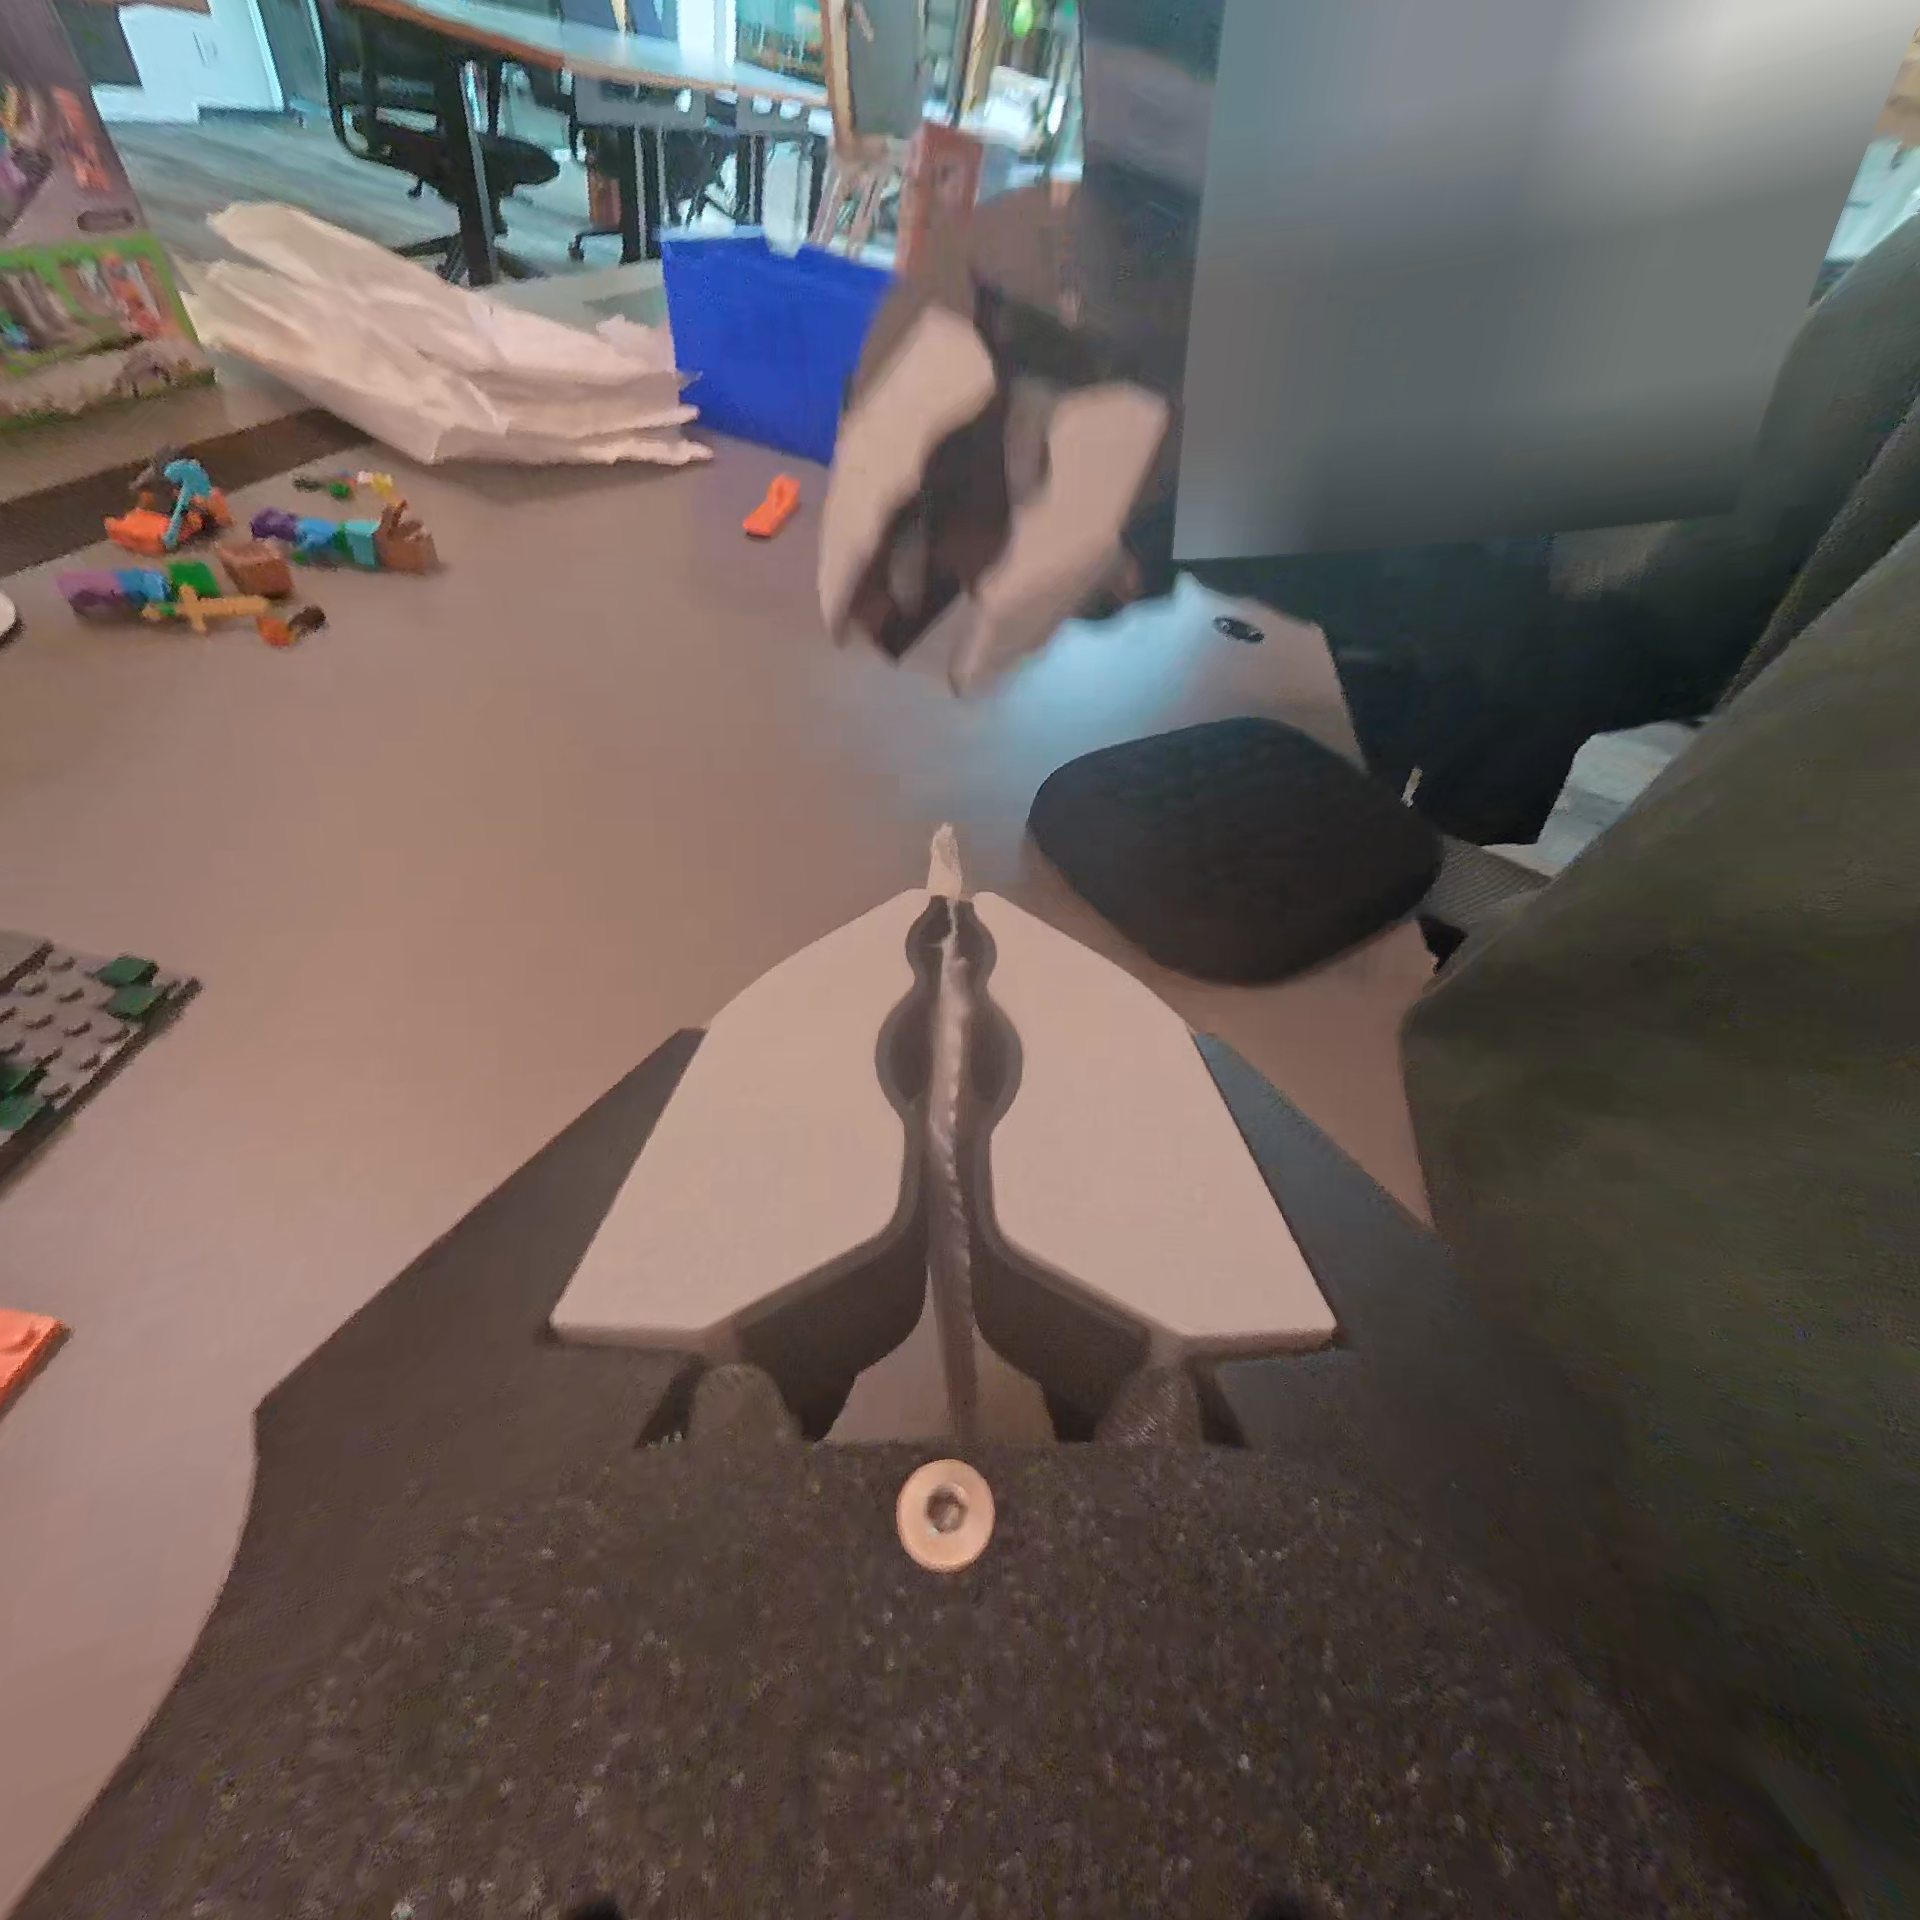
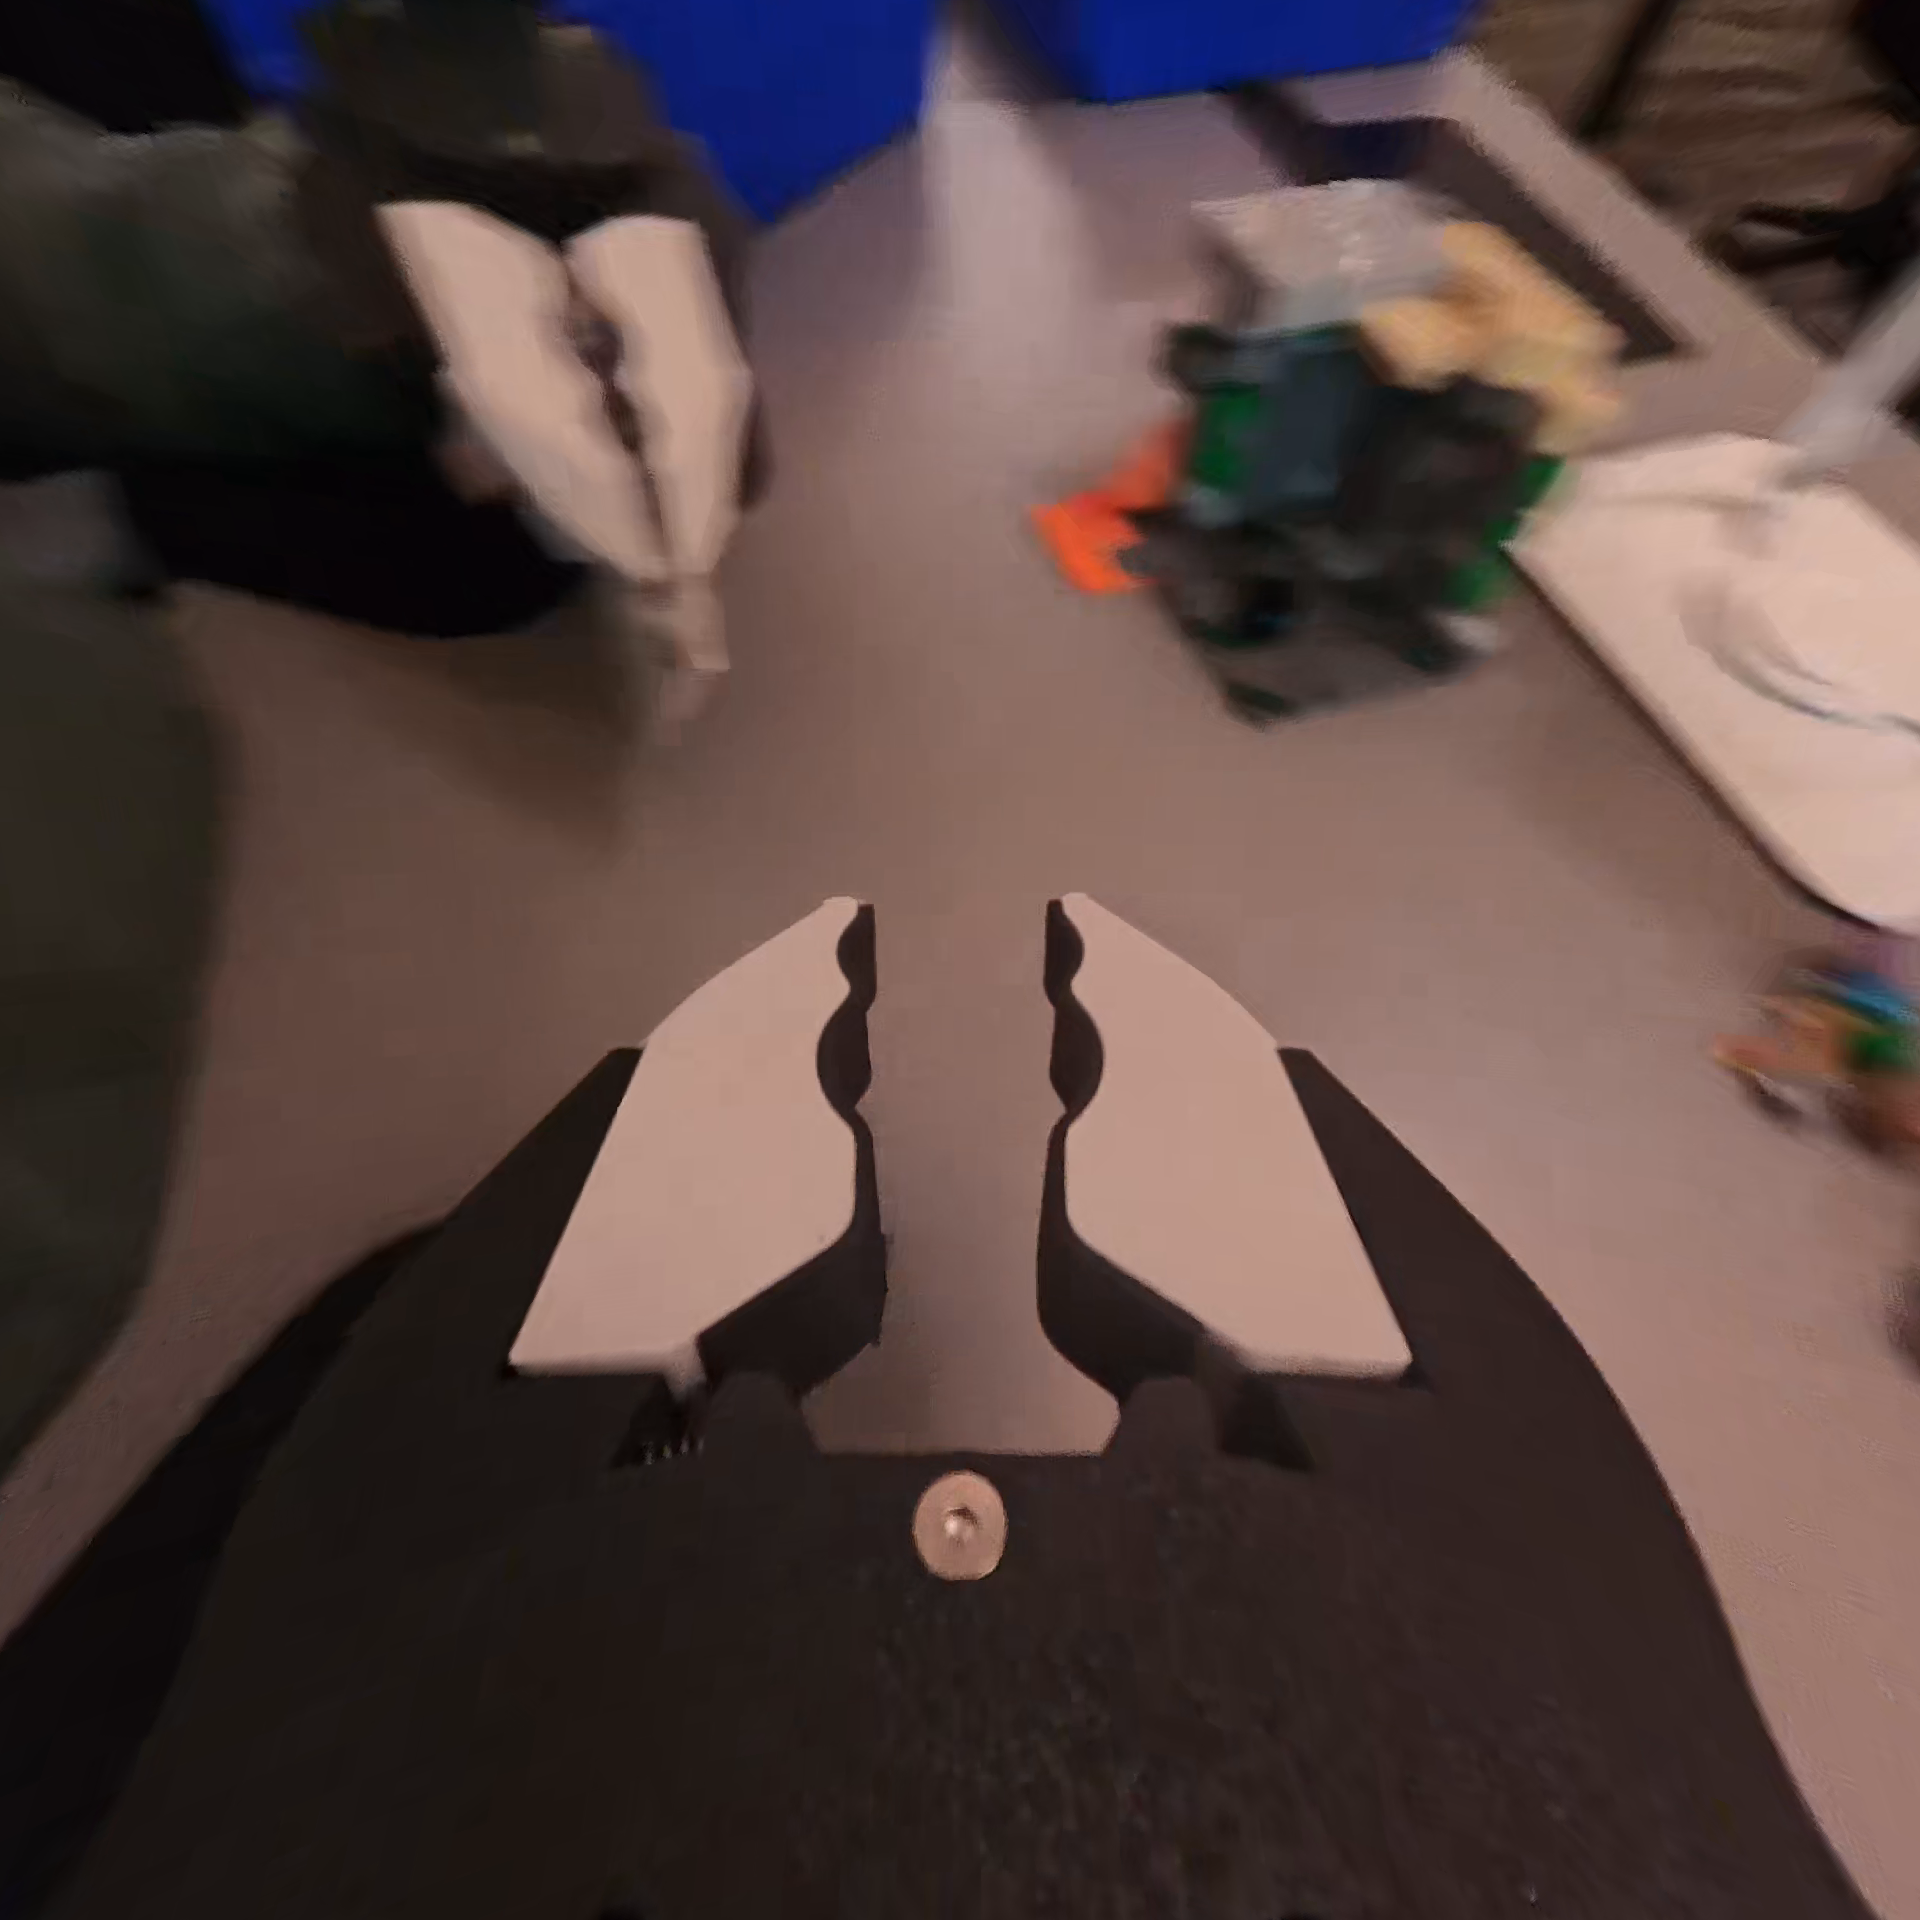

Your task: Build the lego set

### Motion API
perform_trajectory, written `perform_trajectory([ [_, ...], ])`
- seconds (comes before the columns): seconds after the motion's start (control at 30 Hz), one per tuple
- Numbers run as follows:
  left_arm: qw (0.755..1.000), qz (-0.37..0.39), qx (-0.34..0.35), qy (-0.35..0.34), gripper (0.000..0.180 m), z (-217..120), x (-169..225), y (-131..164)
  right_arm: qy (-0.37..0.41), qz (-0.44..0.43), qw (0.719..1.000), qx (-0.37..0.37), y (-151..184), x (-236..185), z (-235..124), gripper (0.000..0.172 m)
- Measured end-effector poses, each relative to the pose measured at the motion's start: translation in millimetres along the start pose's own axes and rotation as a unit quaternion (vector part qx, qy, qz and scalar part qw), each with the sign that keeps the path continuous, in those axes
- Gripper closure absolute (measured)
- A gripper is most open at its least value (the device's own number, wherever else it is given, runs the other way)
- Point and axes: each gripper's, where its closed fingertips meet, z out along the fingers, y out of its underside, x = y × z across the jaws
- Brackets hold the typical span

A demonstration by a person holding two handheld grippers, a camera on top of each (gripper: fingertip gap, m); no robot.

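Table (image 2: 935, 790): grey, bearing a stack of white paper bags (image 1: 436, 353), a dark block model (image 2: 1340, 488) and loose coloured bricks (image 1: 239, 551). Right gripper (image 2: 961, 914): jaws narrowly apart over bare table, nothing between them. Left gripper (image 1: 948, 899): jaws pinched on a thin clear plastic strip (image 1: 943, 857) poking past the tips; so slight a bite could slip, and the right gripper's blurred travel risks knocking the model.

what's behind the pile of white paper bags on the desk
Behind the white paper bags, a blue bin stands at their right end, with office desks and chairs farther back on the floor. The bin's lower left part is covered by the bags.
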Motion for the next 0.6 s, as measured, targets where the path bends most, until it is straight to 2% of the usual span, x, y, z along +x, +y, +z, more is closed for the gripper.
perform_trajectory([
  [0.1,0.999,0.018,0.029,0.018,0.179,-3,10,-12,-0.086,0.002,0.996,0.029,-12,-56,38,0.141],
  [0.2,0.998,0.033,0.054,0.026,0.179,-6,18,-22,-0.133,0.033,0.989,0.062,-28,-76,57,0.141],
  [0.27,0.997,0.036,0.066,0.026,0.179,-9,21,-26,-0.160,0.045,0.983,0.079,-40,-85,62,0.146],
  [0.33,0.996,0.036,0.070,0.029,0.179,-11,22,-28,-0.161,0.045,0.982,0.087,-48,-86,65,0.165],
  [0.43,0.997,0.048,0.065,0.018,0.177,-12,21,-26,-0.169,0.060,0.982,0.063,-46,-82,64,0.167],
  [0.6,0.992,0.114,0.036,-0.038,0.155,-24,3,-22,-0.212,0.153,0.965,0.025,-31,-64,58,0.167],
])
